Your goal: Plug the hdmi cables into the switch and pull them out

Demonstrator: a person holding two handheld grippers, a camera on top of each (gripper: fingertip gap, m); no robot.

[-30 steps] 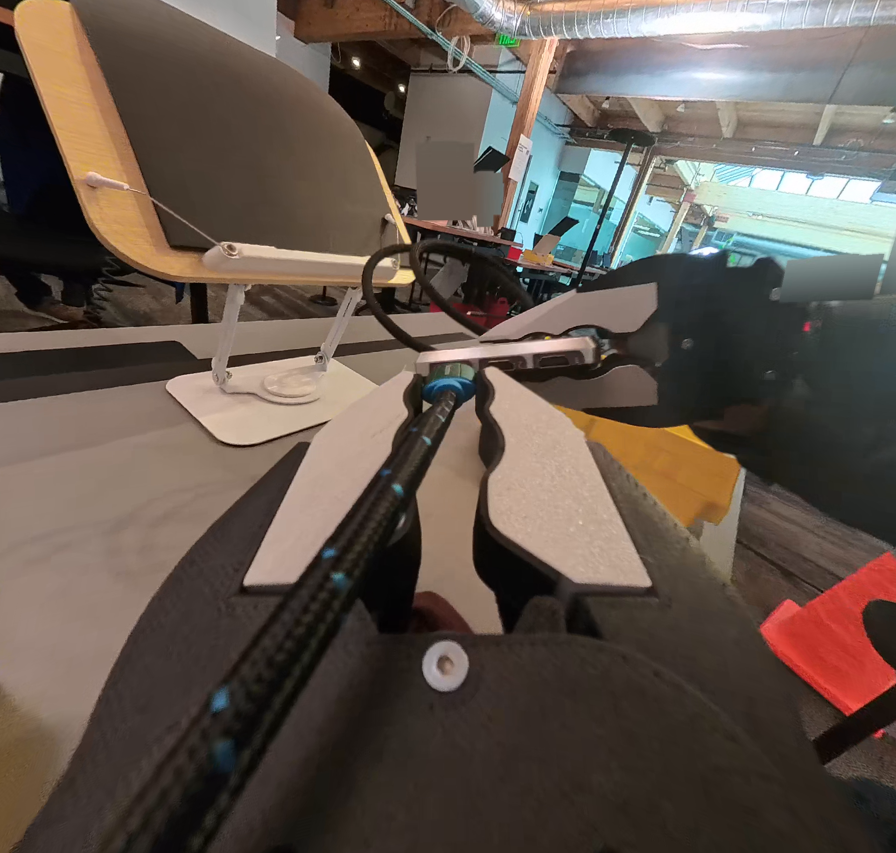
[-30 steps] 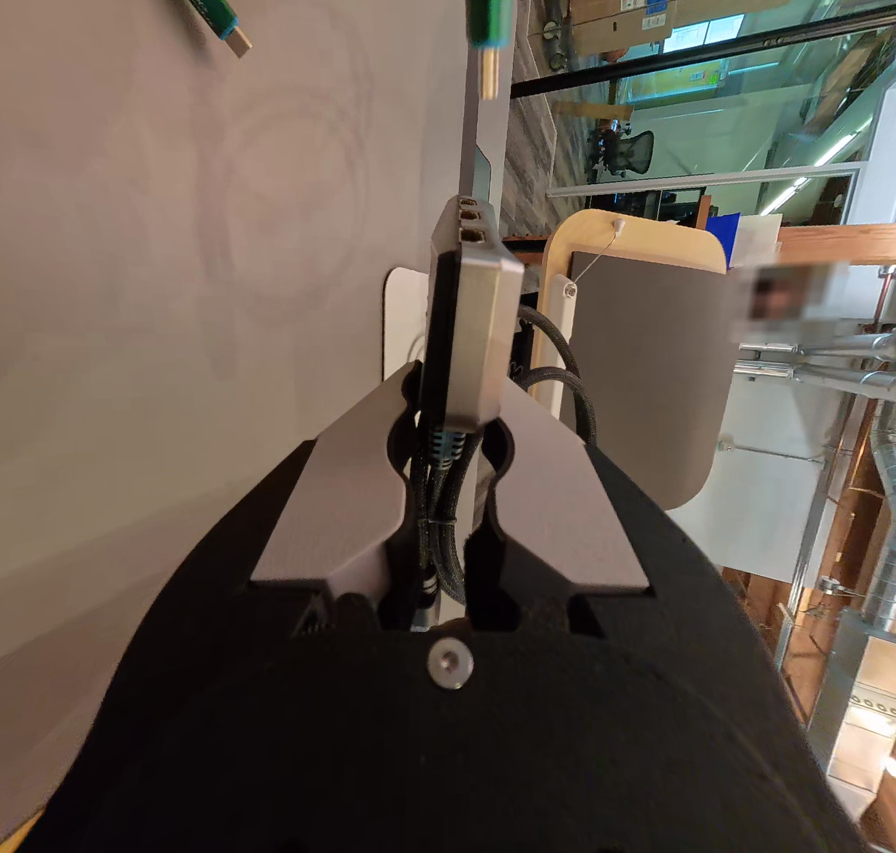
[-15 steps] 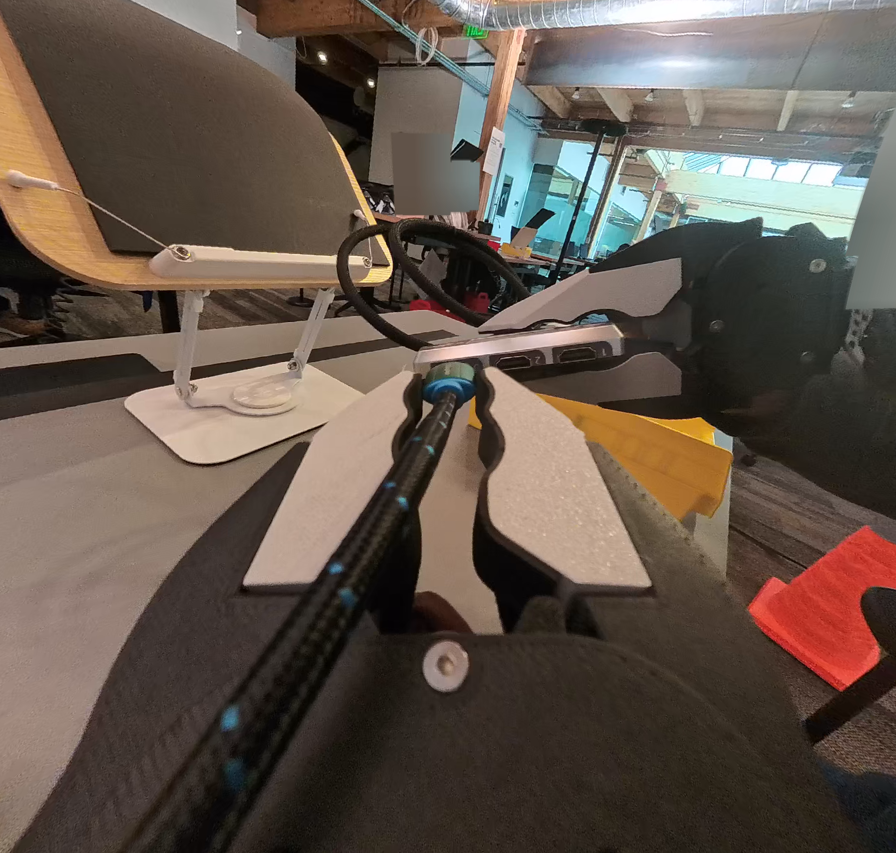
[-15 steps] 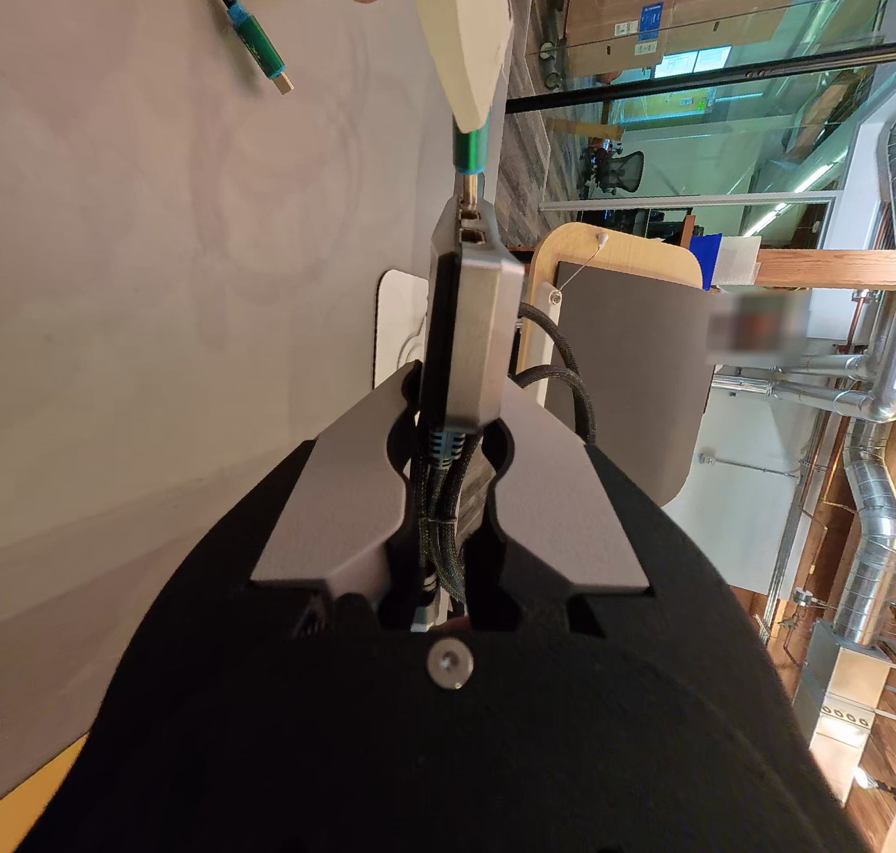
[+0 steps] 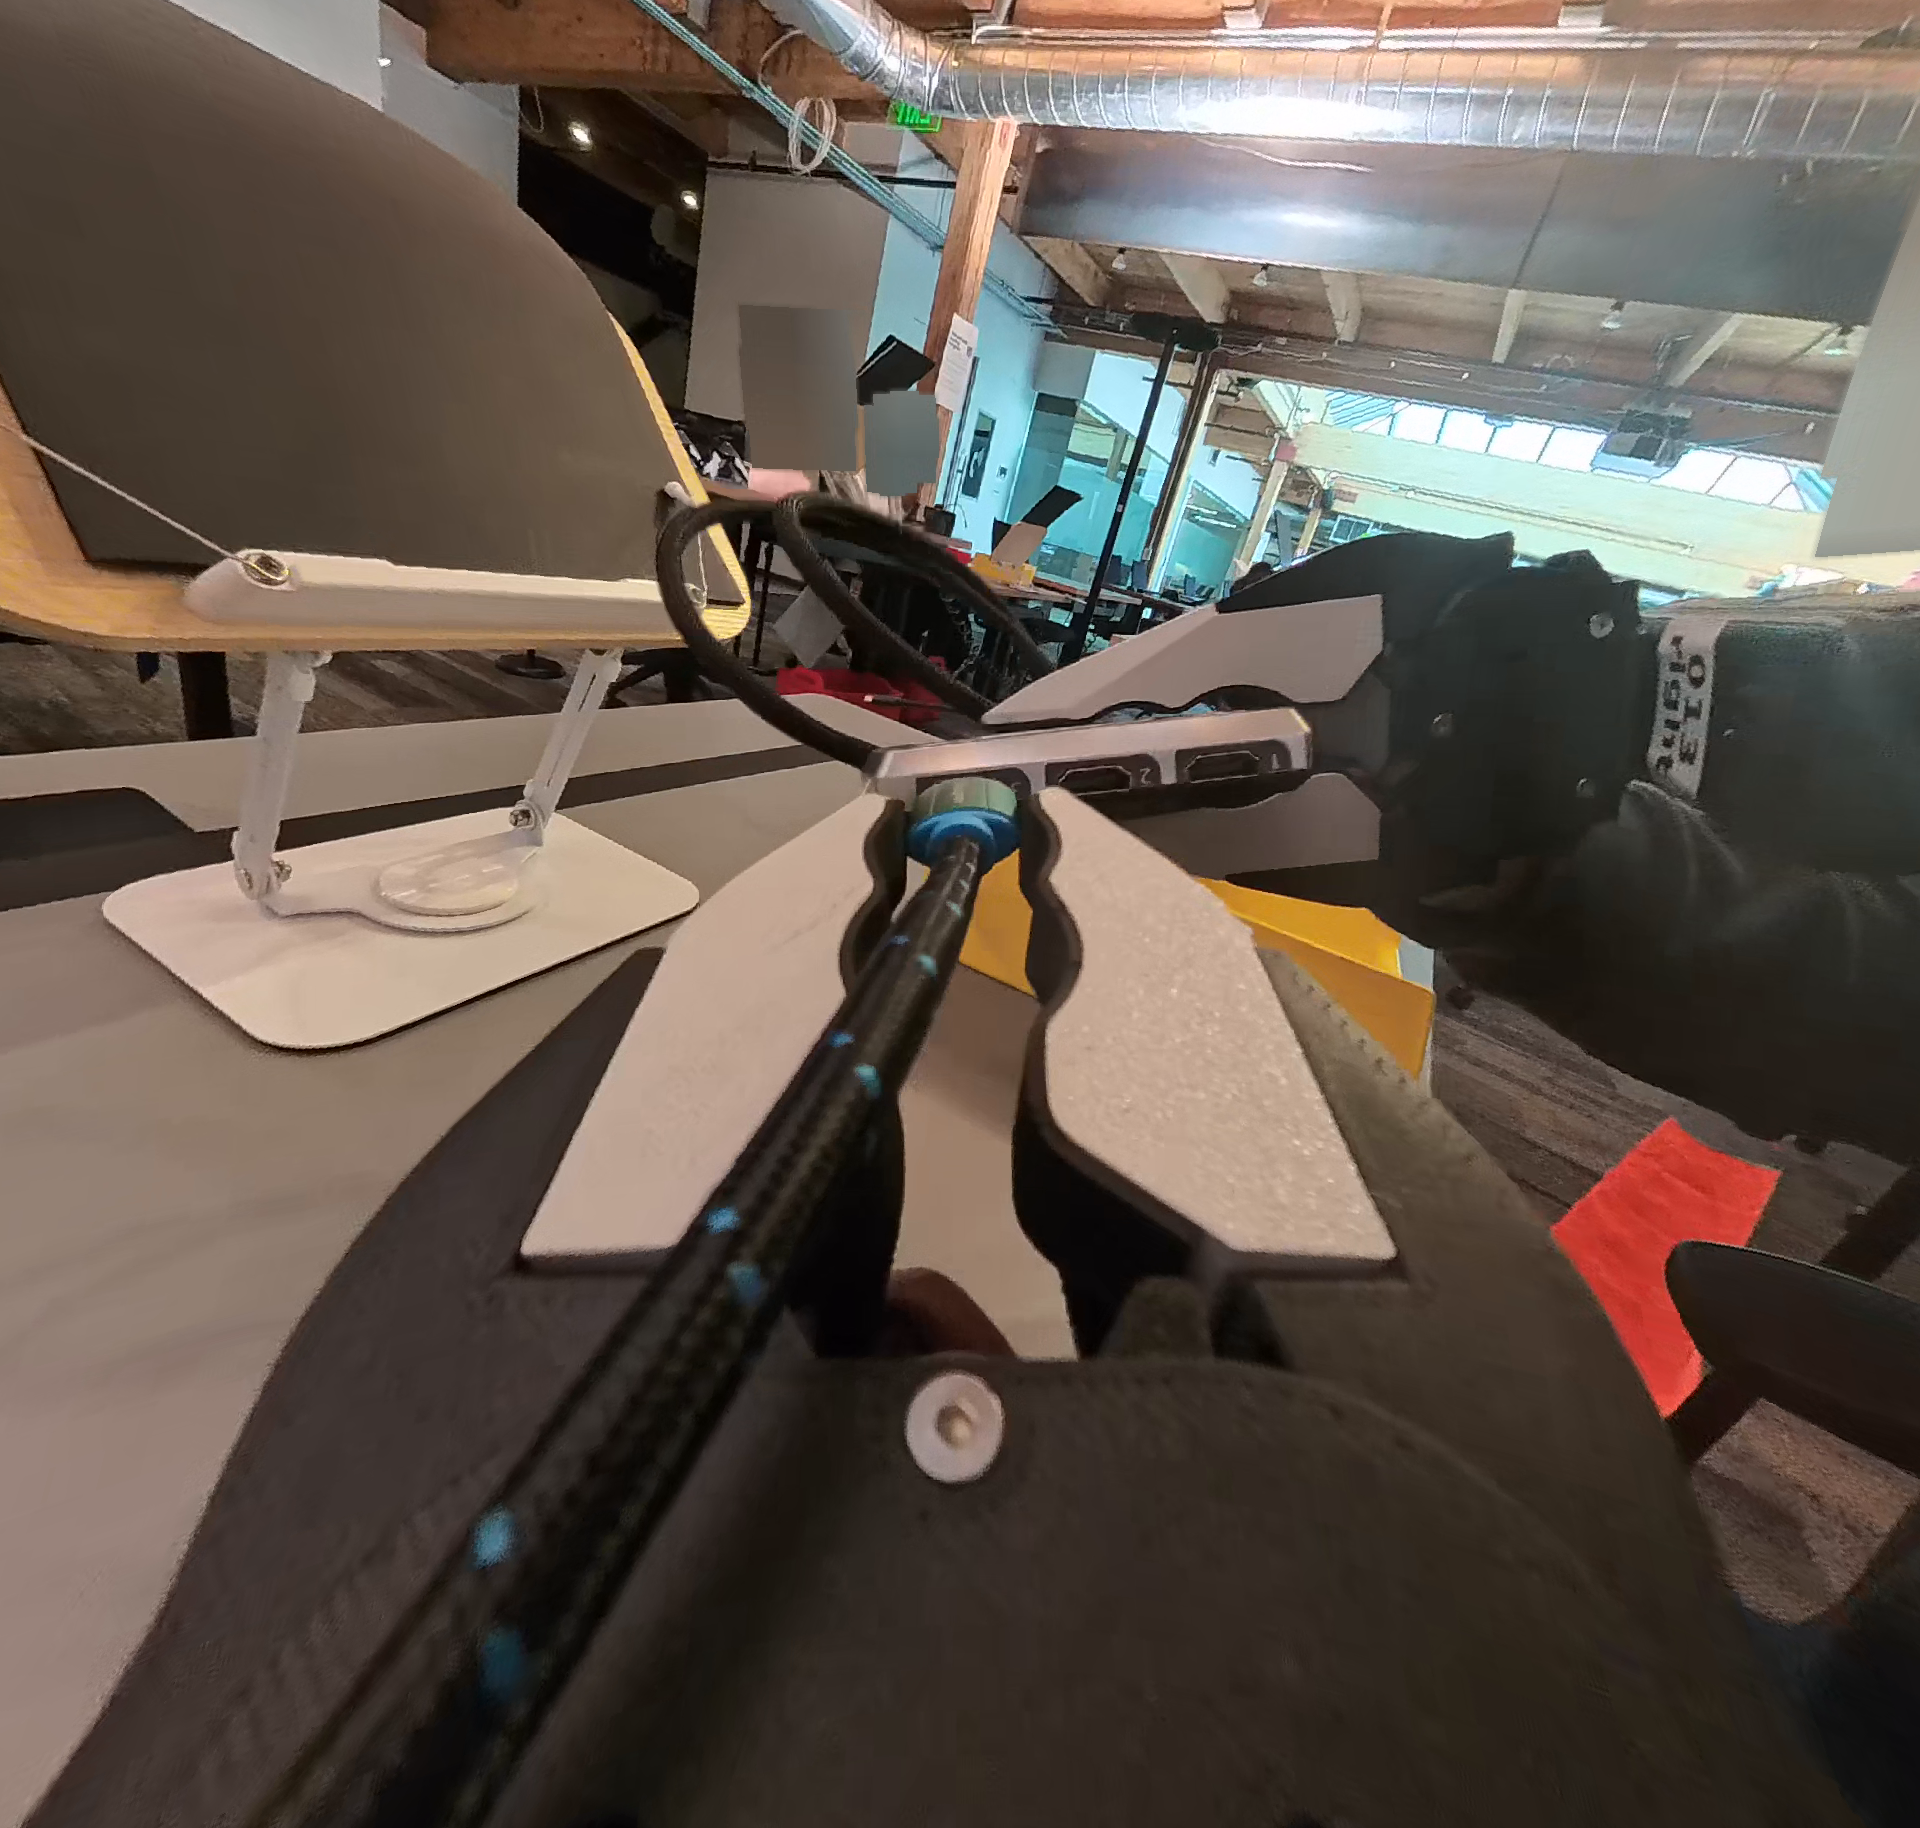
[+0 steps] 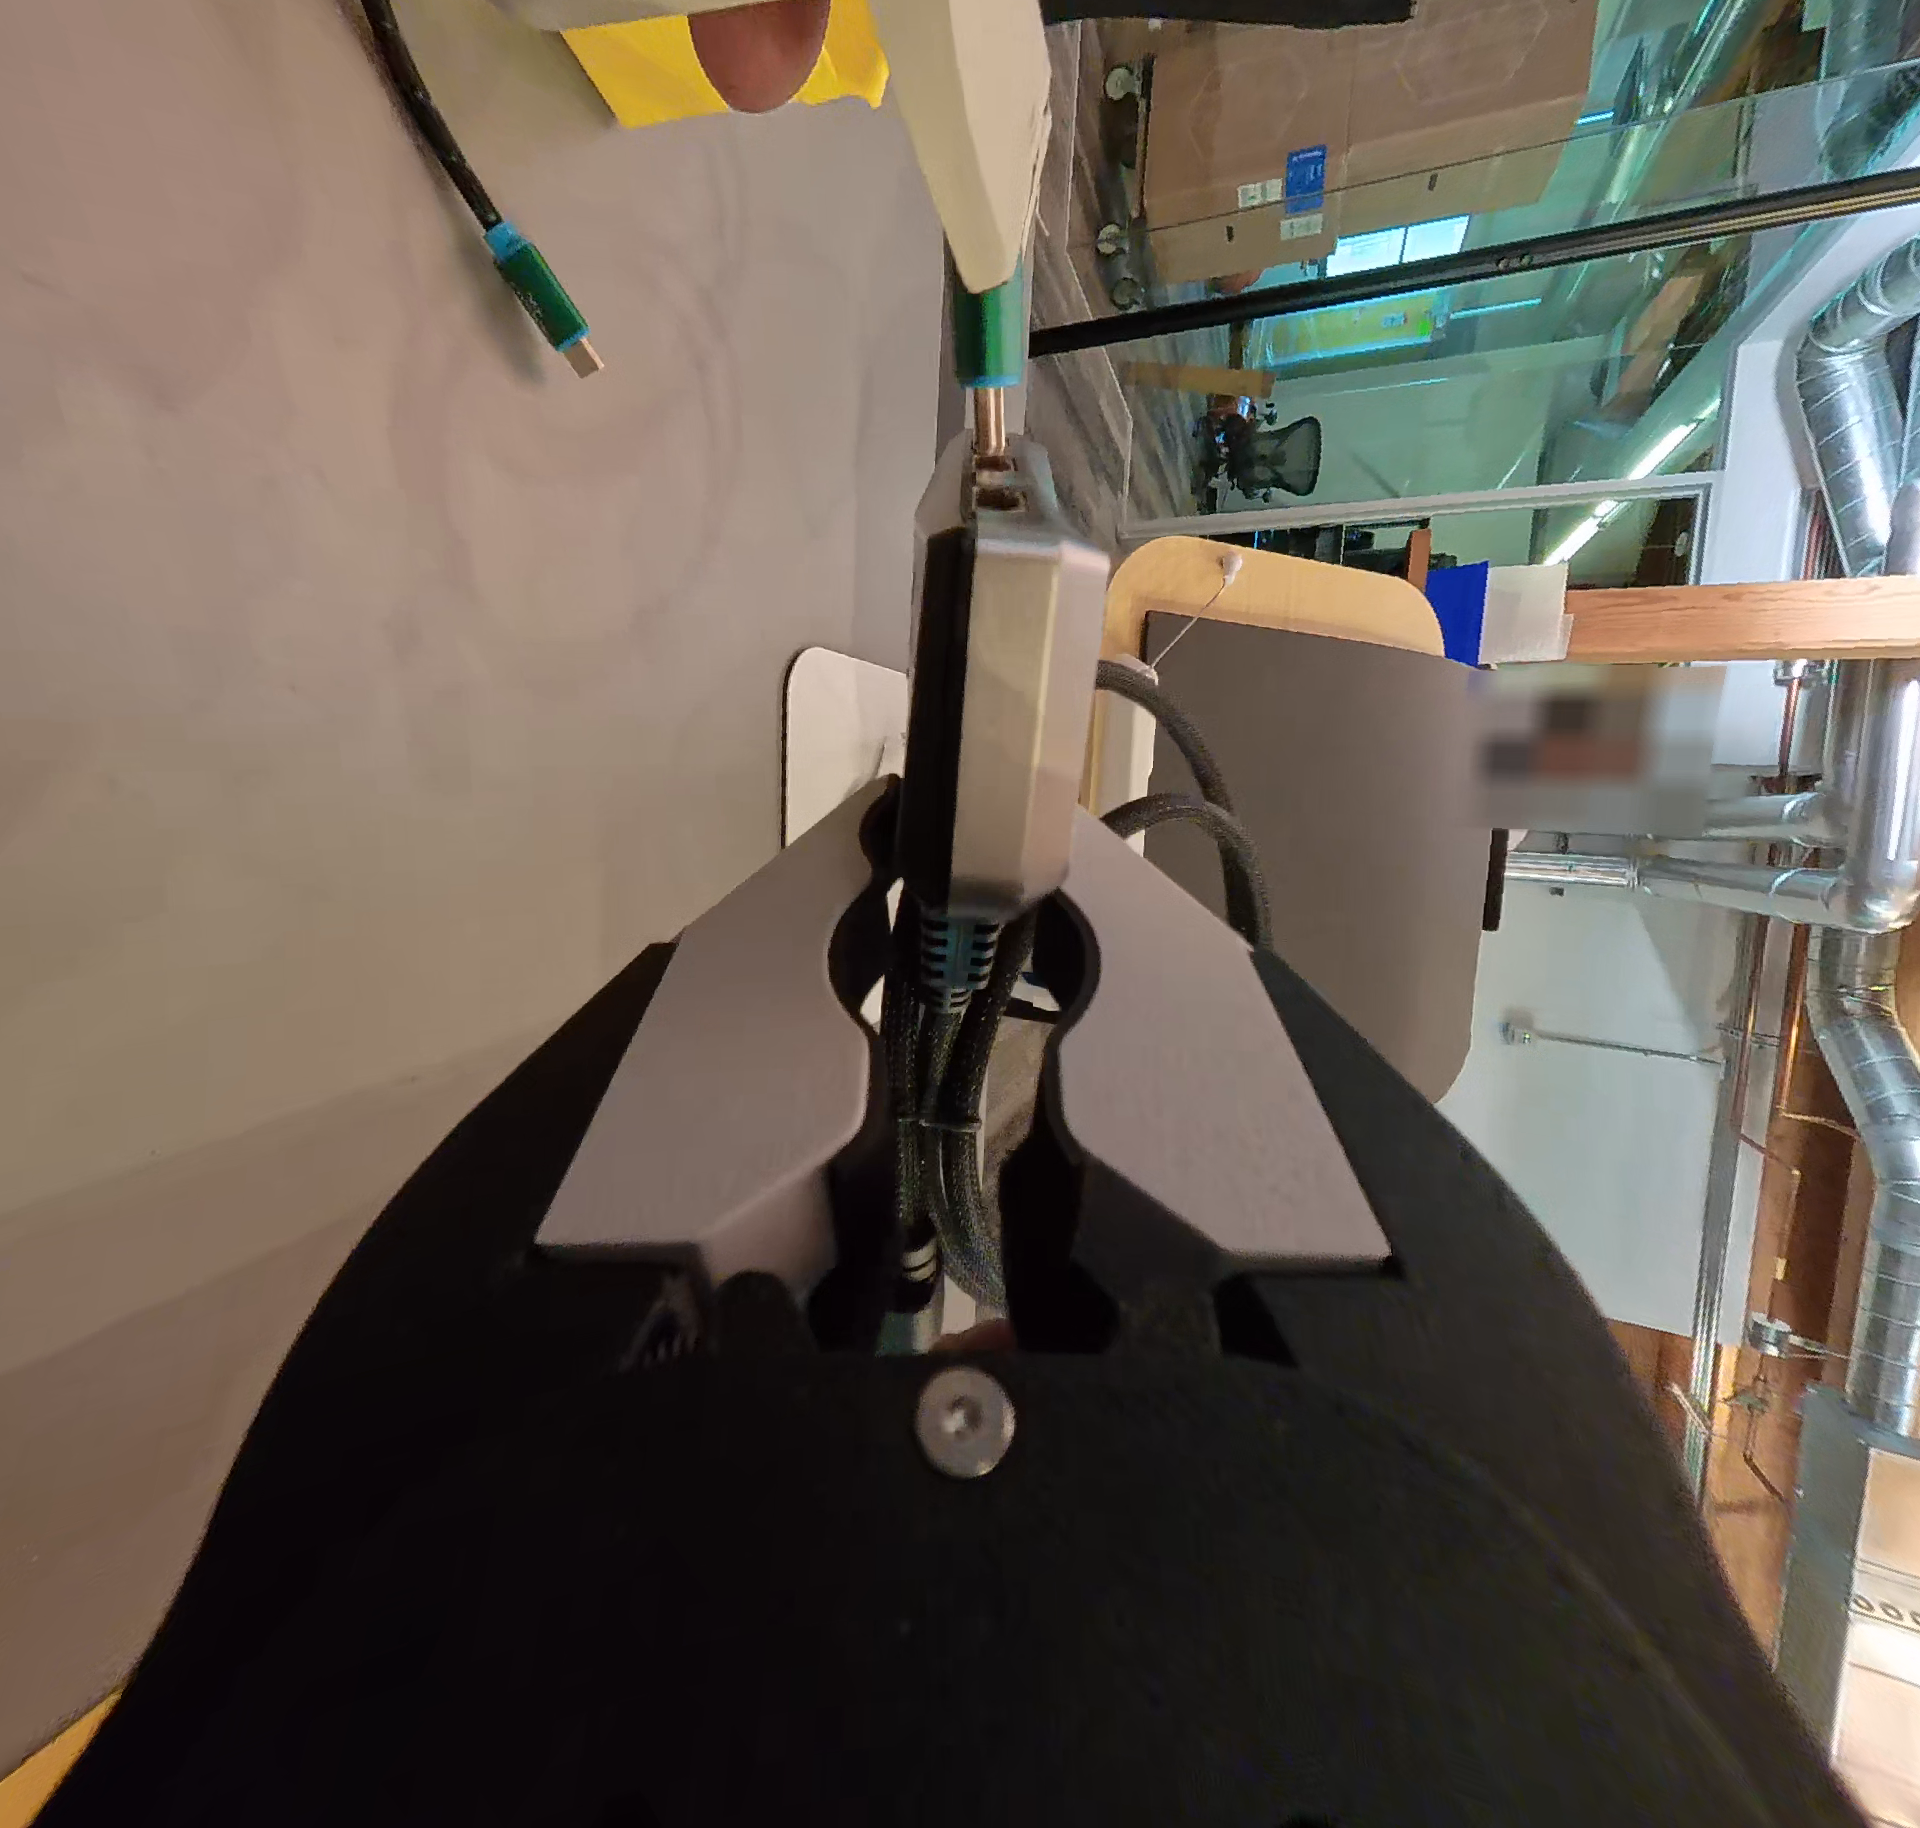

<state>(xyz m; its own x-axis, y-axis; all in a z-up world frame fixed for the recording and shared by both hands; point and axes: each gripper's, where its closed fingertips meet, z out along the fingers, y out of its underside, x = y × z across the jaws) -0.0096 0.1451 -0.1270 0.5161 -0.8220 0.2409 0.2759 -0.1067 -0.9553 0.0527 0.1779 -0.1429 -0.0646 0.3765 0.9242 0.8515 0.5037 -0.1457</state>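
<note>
Item, nearest: the left tongs (image 5: 961, 822), clenched on the green plug (image 5: 964, 804) of a braided HDMI cable (image 5: 831, 1082), had closed the last gap since a second before, when the plug stood clear of the switch; its metal tip was now entering the end port, though part of the tip still showed in the right wrist view, so seating looked incomplete. Item: the silver switch (image 5: 1091, 744), held off the surface (image 5: 208, 1155) by the right tongs (image 6: 971, 843), clenched across its body, with two ports beside the plug still empty. Item: a second green-plugged cable (image 6: 540, 303), lying loose on the surface, not yet used. Item, farther: a white stand (image 5: 395, 905) carrying a wood-edged board. Judgement: first insertion nearly made; a firm push likely remained, then the second cable.
</note>
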